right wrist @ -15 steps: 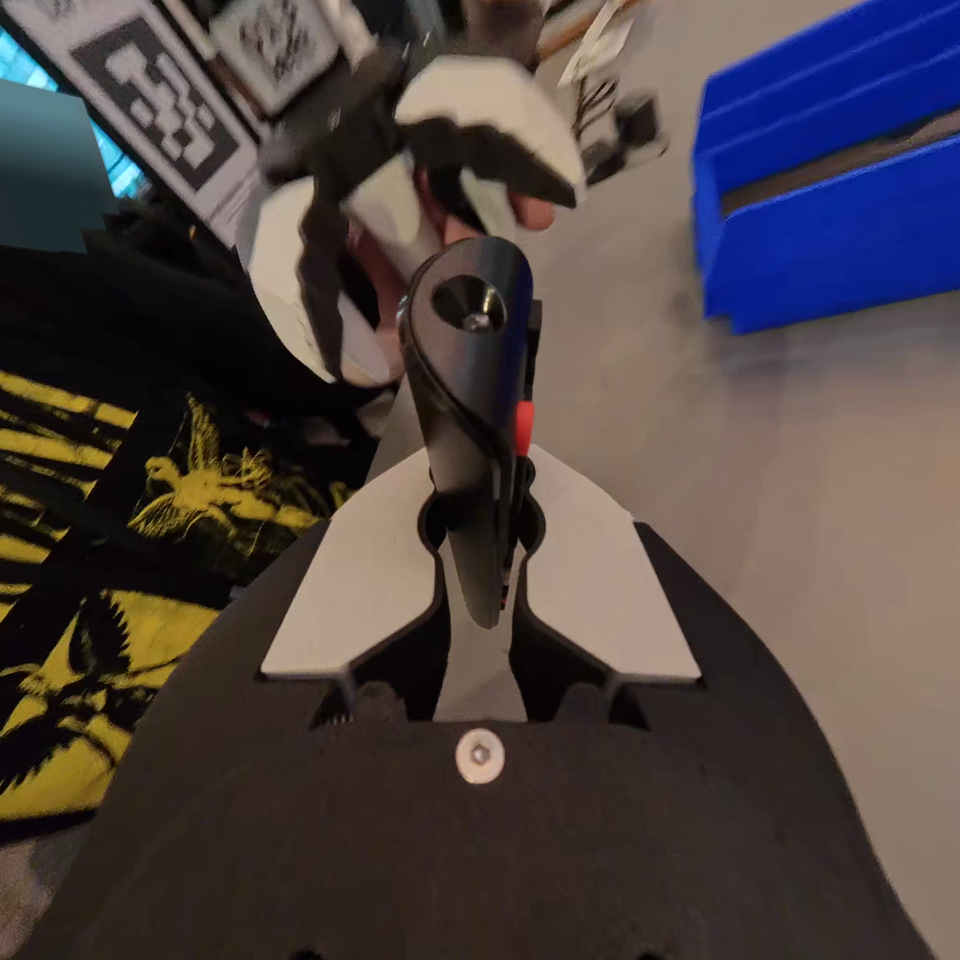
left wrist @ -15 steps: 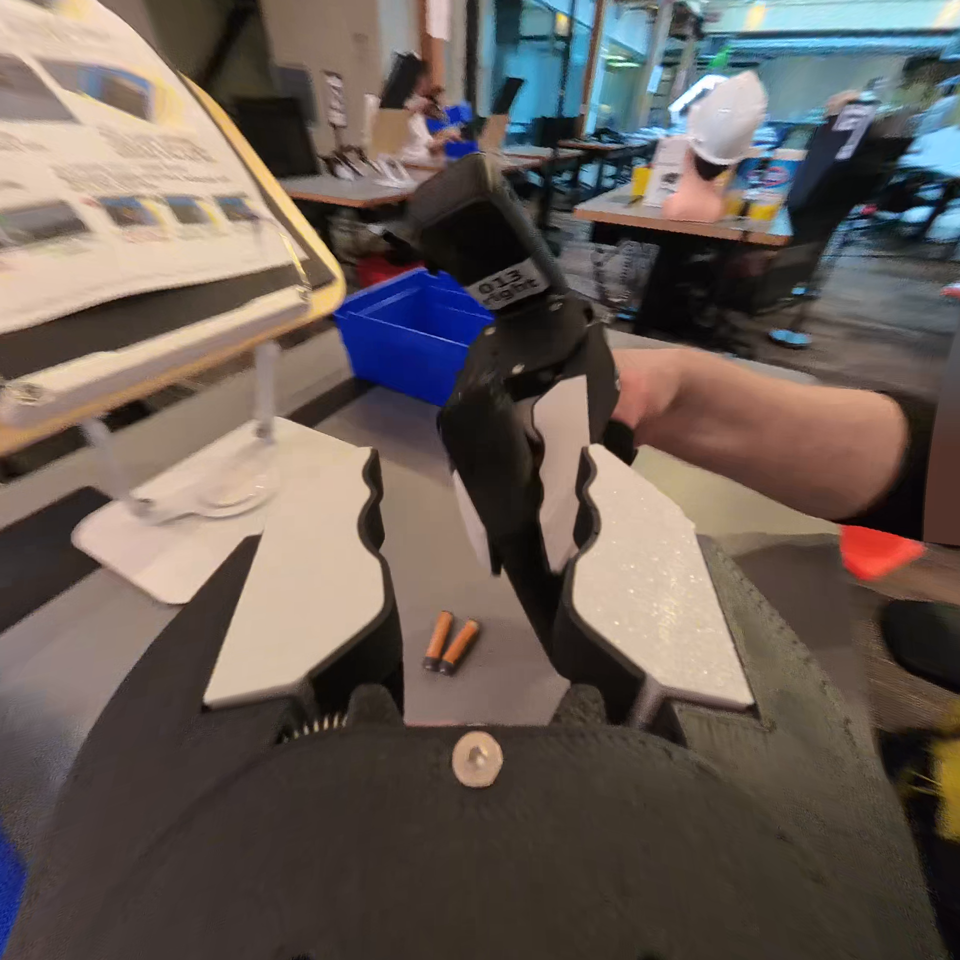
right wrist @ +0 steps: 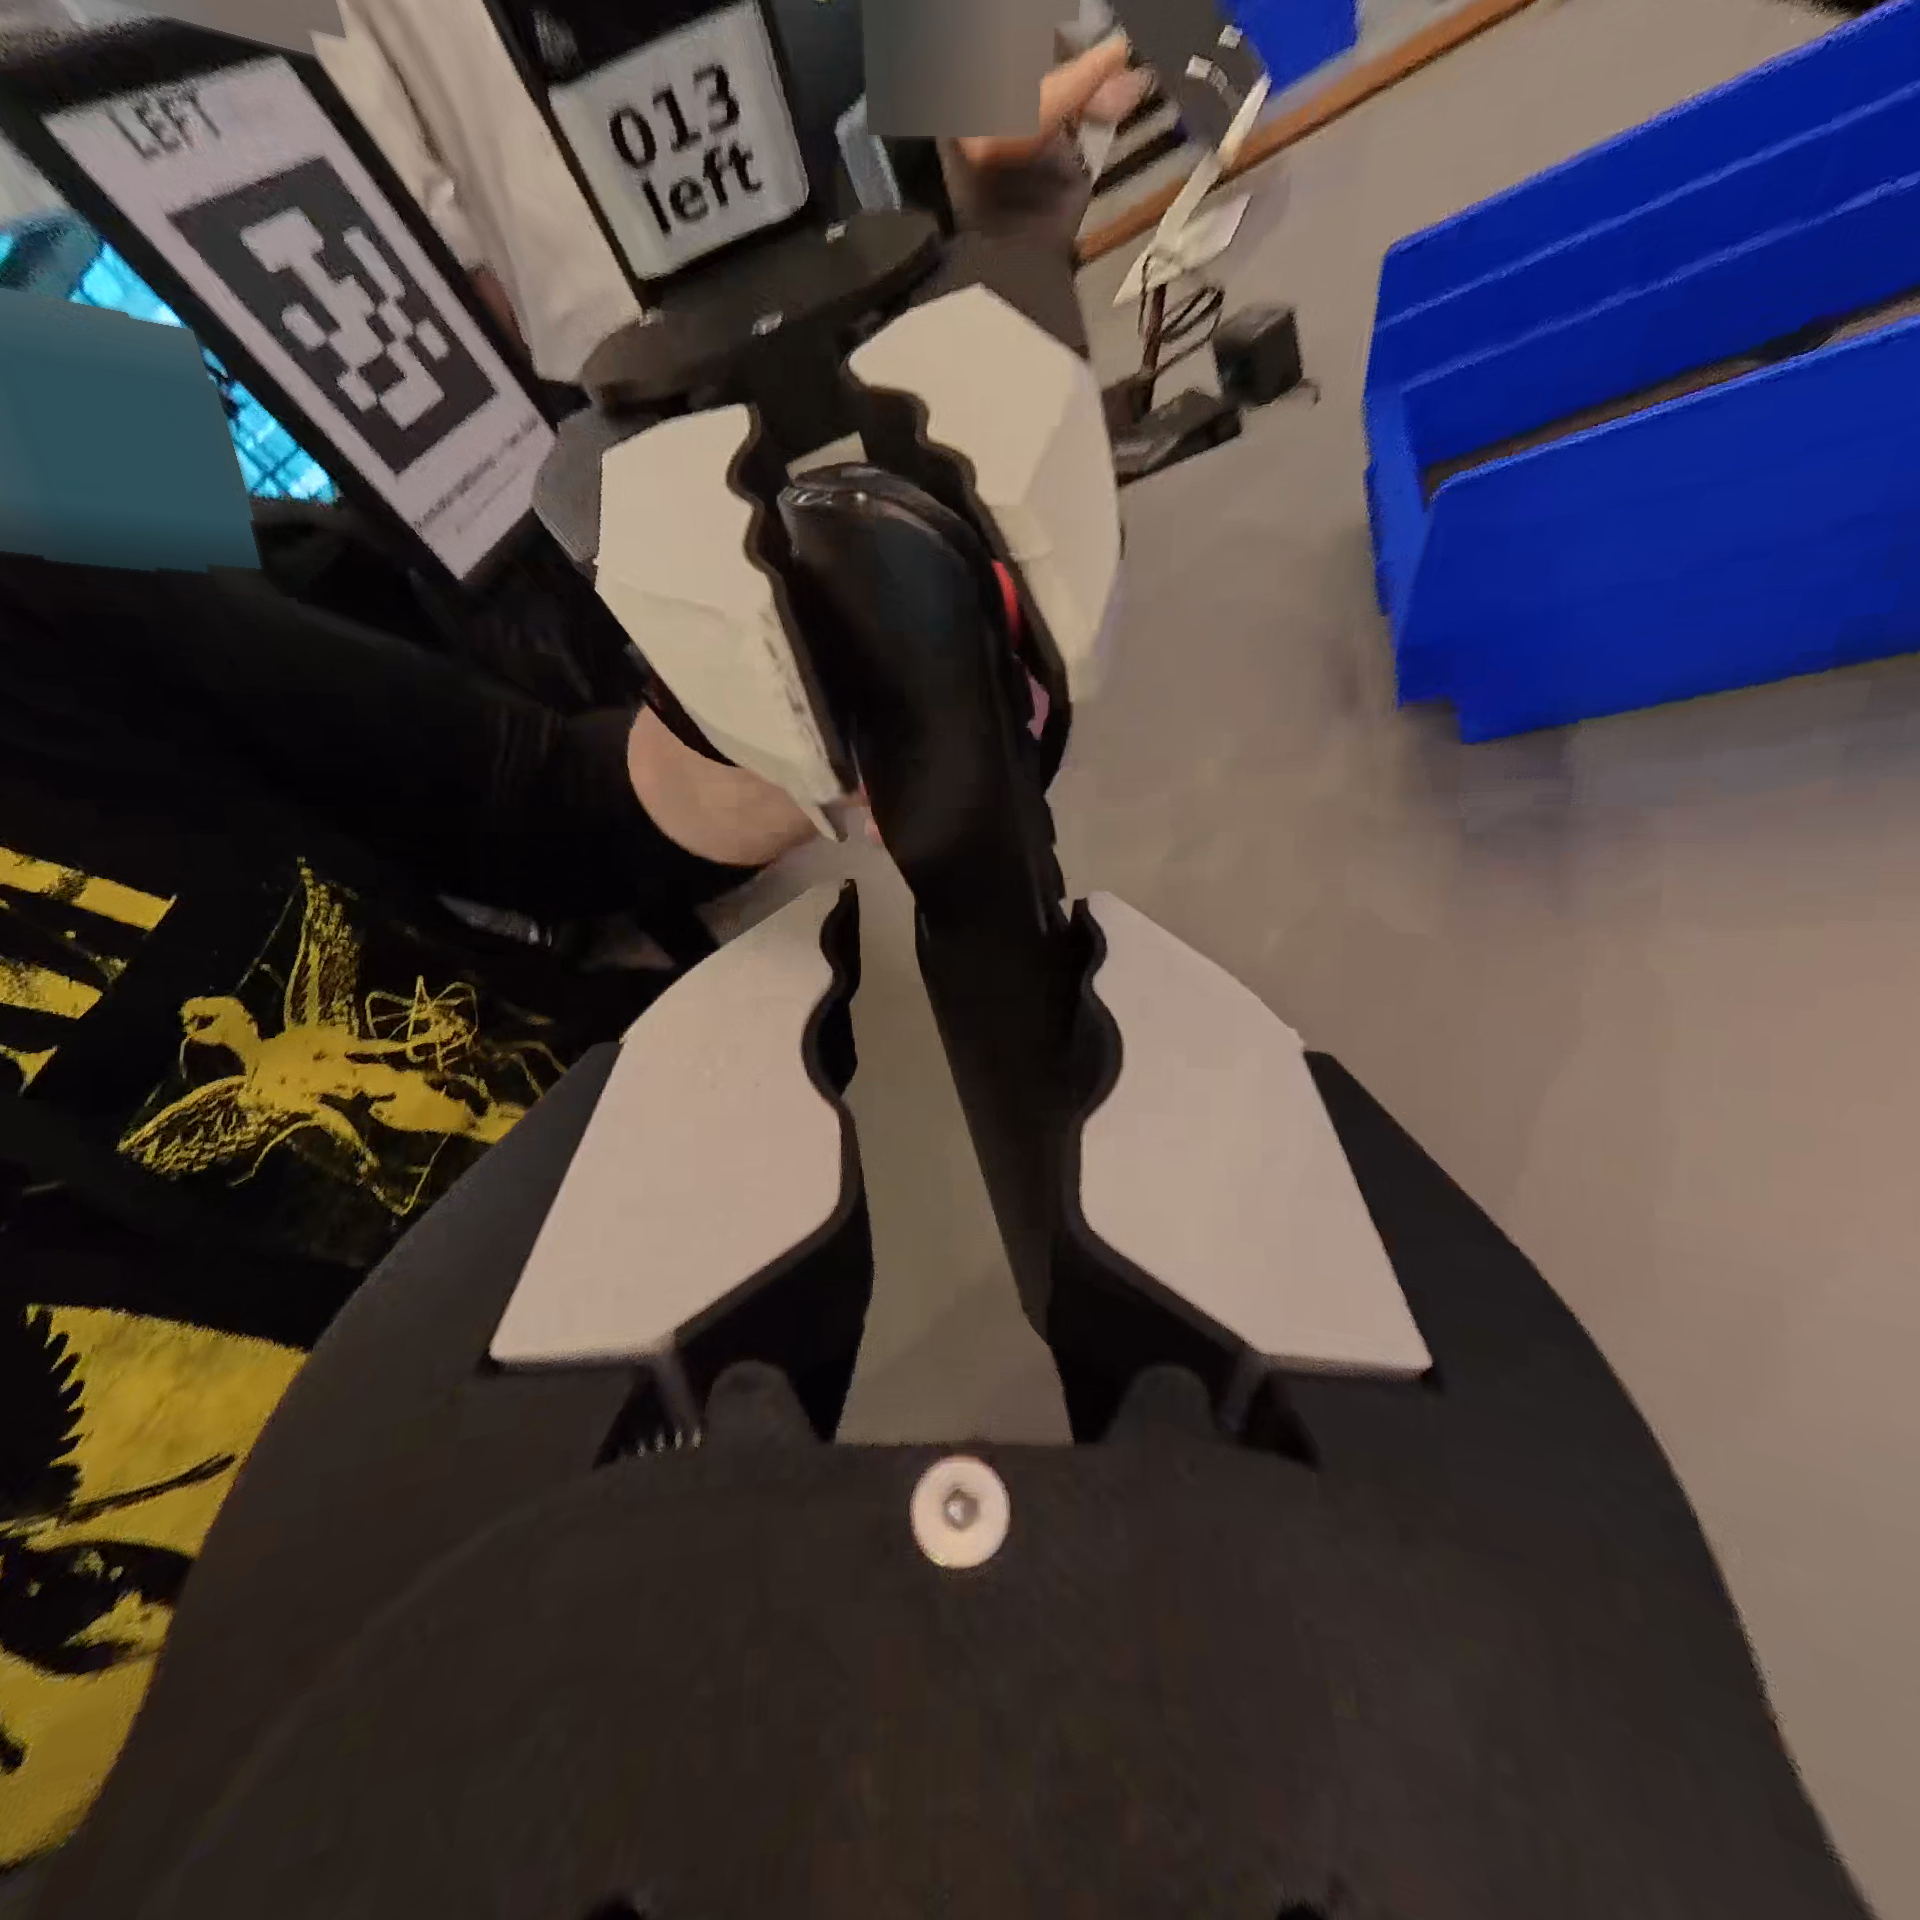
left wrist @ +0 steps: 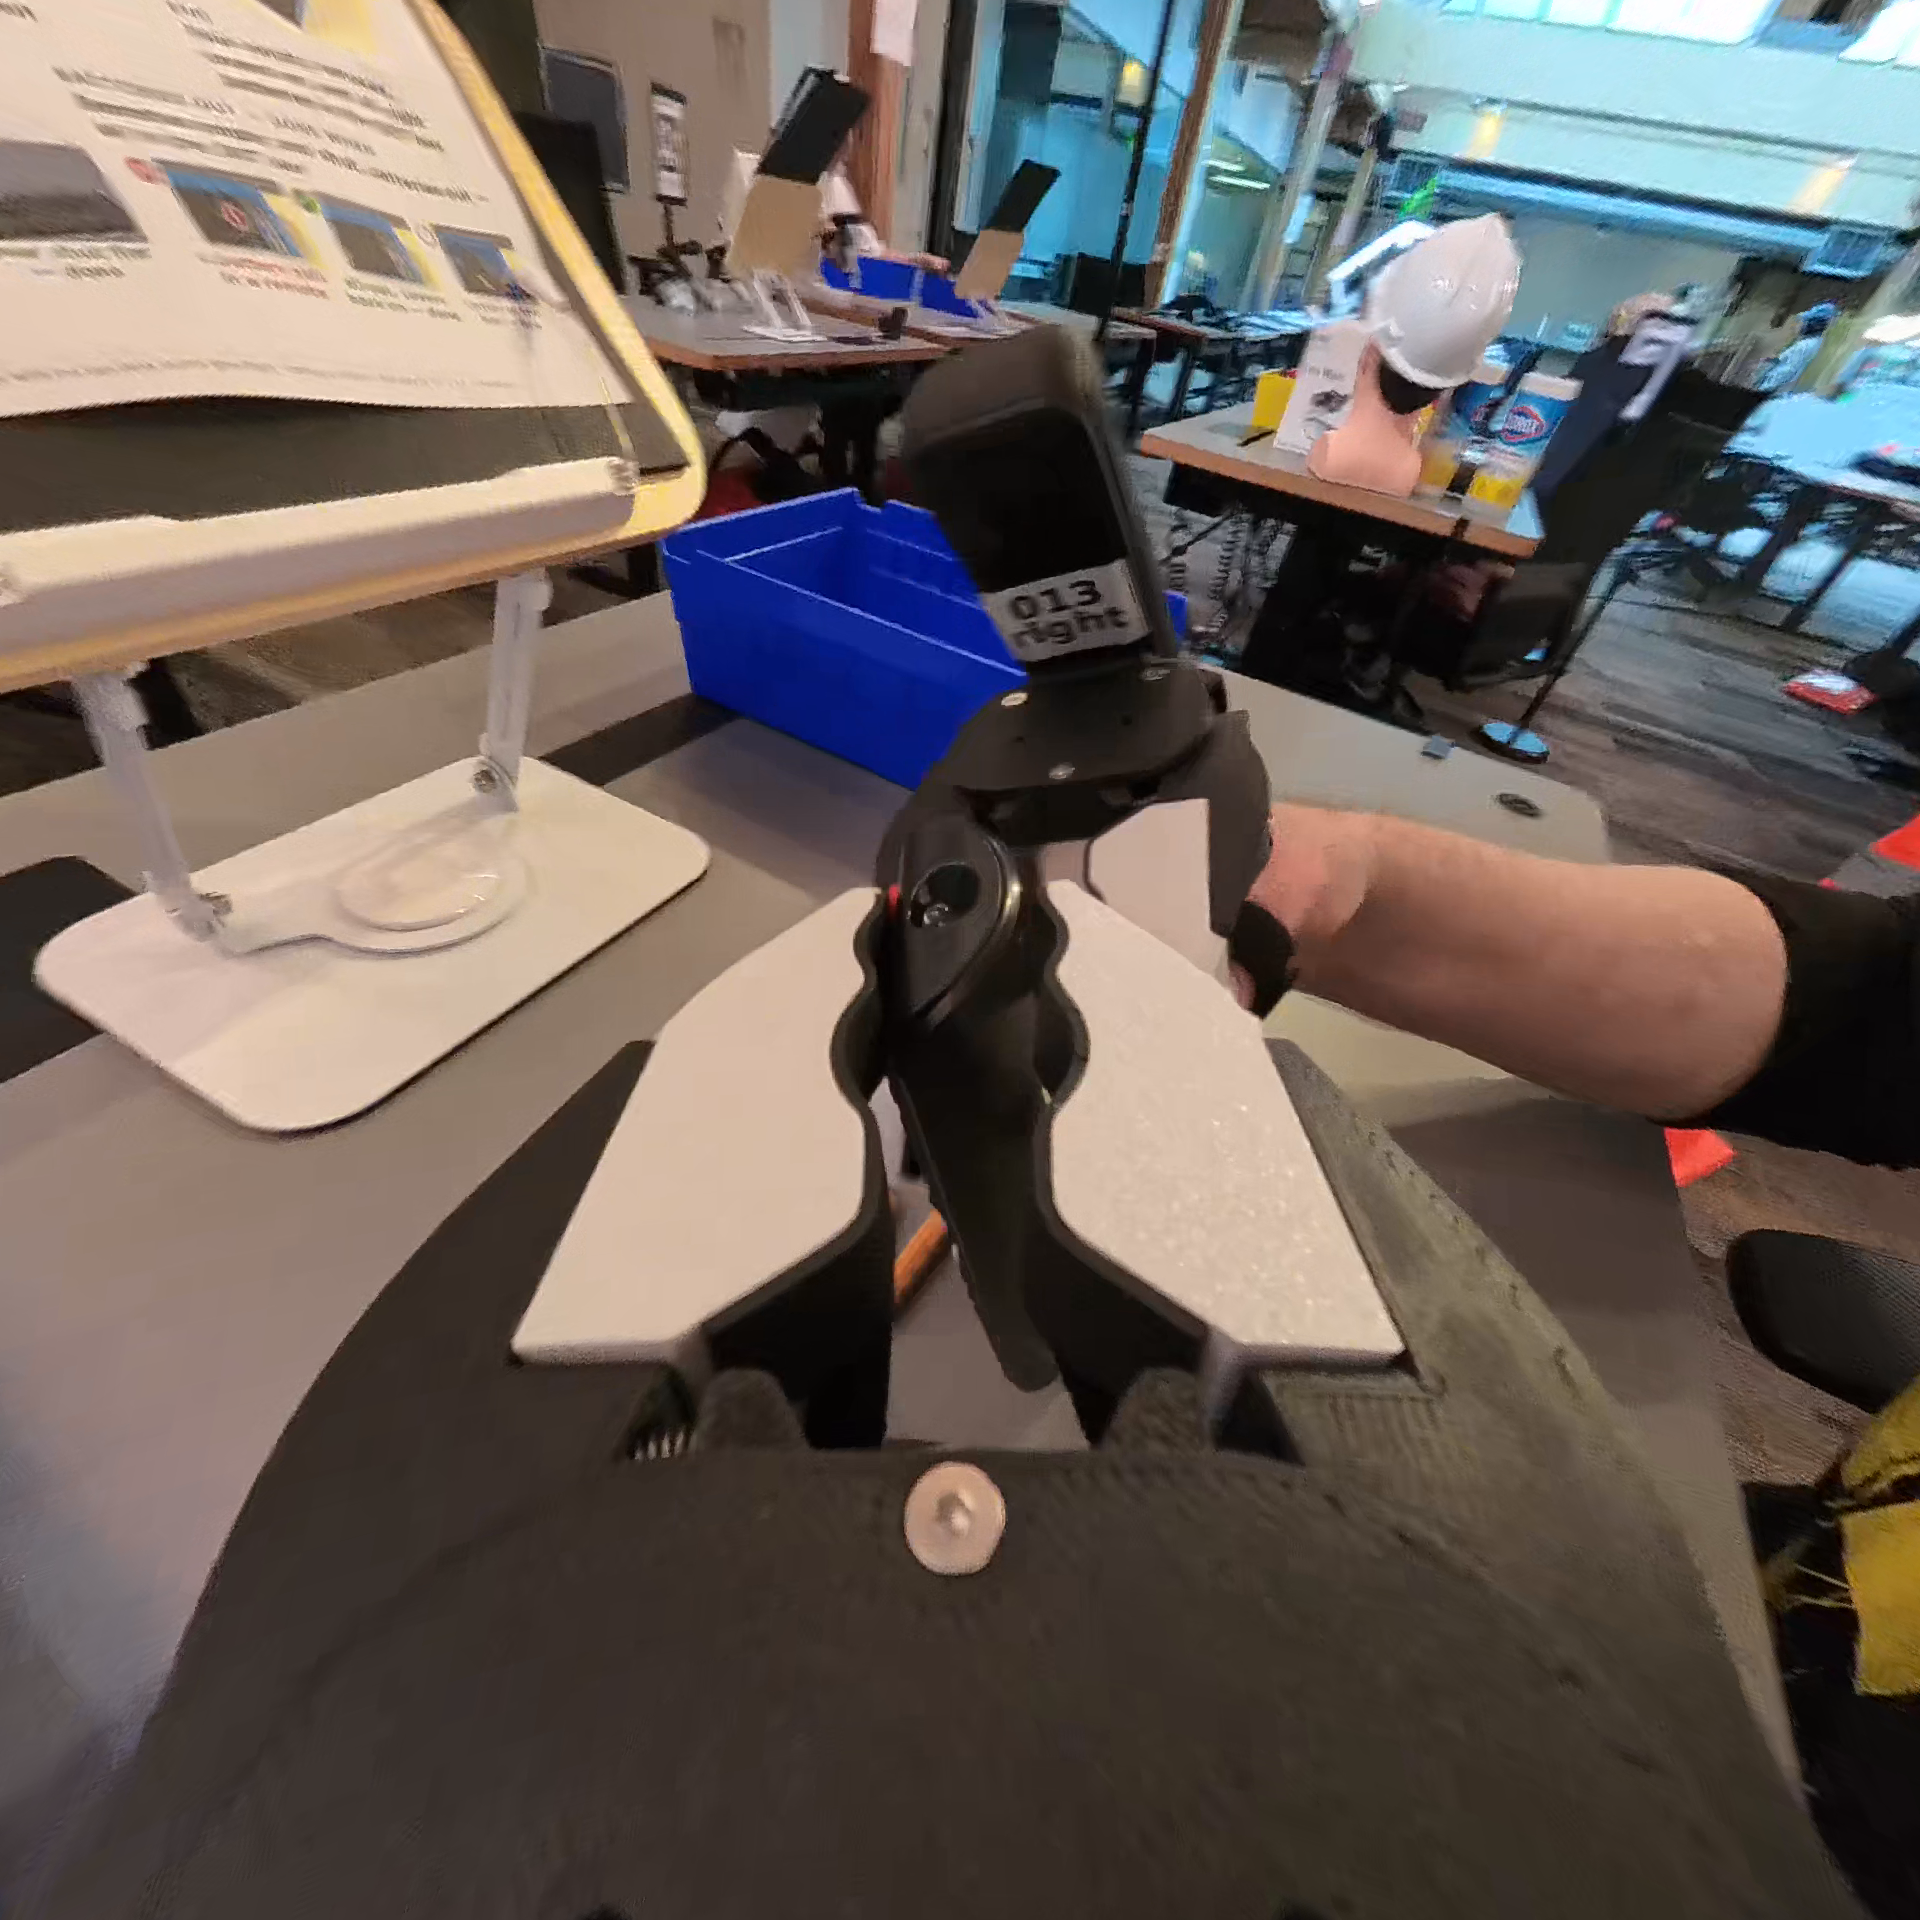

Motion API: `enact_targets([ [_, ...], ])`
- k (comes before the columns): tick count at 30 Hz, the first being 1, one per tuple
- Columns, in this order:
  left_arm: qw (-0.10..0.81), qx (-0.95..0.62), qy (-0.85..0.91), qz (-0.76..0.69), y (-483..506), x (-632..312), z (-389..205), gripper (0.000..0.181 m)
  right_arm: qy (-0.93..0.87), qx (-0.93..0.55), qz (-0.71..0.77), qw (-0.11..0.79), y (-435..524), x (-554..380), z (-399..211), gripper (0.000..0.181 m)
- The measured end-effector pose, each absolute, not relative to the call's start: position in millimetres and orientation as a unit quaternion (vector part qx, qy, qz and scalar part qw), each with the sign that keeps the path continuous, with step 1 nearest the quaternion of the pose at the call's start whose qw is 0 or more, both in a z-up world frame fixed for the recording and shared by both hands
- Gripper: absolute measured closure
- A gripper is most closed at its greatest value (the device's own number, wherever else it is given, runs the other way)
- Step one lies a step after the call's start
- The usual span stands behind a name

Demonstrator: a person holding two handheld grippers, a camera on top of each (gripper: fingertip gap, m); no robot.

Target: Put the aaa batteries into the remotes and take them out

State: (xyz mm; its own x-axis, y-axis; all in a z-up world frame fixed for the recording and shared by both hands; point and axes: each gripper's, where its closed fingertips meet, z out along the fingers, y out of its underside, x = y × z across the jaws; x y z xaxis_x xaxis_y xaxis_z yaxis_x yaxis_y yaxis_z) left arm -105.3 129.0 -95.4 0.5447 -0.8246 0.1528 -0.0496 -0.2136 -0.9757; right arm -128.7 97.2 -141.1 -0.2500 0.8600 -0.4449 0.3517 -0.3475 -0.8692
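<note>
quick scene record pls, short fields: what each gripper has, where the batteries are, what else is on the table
left gripper: shut on the black remote
right gripper: jaws slack, one side clear of the remote
remote: held off the grey table, between both grippers
battery: orange, on the table under the remote, mostly hidden
also on table: blue bin, white stand with instruction sheet

A black remote [left wrist: 961,1049] with a red button at its edge is seen between pale grey finger plates [left wrist: 1174,1132] on black gripper bodies. An orange battery [left wrist: 920,1257] lies on the grey table [left wrist: 260,1226]. A blue bin [left wrist: 831,623] is set at the table's far edge. A white stand base [left wrist: 343,935] is seen toward the left edge. Yellow bird prints are shown on black cloth [right wrist: 260,1070].
</note>
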Motion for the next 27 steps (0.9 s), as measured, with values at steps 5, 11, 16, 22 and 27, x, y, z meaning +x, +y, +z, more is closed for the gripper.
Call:
enact_targets([
  [5,0.553,-0.696,0.319,-0.329,127.0,-103.5,-107.7,0.157,-0.486,-0.589,0.598,0.242,106.0,-127.4,-152.0,0.153],
  [11,0.548,-0.7,0.324,-0.324,120.4,-100.1,-125.8,0.157,-0.474,-0.588,0.611,0.236,99.2,-123.9,-169.3,0.153],
  [16,0.559,-0.7,0.33,-0.299,116.7,-98.8,-125.8,0.156,-0.455,-0.577,0.631,0.249,96.0,-122.9,-169.7,0.152],
  [22,0.565,-0.696,0.32,-0.307,113.5,-97.3,-124.6,0.157,-0.449,-0.579,0.619,0.284,94.2,-120.3,-168.9,0.151],
  [27,0.568,-0.693,0.321,-0.307,111.2,-95.3,-125.1,0.157,-0.432,-0.573,0.643,0.267,91.1,-117.3,-169.0,0.152],
])
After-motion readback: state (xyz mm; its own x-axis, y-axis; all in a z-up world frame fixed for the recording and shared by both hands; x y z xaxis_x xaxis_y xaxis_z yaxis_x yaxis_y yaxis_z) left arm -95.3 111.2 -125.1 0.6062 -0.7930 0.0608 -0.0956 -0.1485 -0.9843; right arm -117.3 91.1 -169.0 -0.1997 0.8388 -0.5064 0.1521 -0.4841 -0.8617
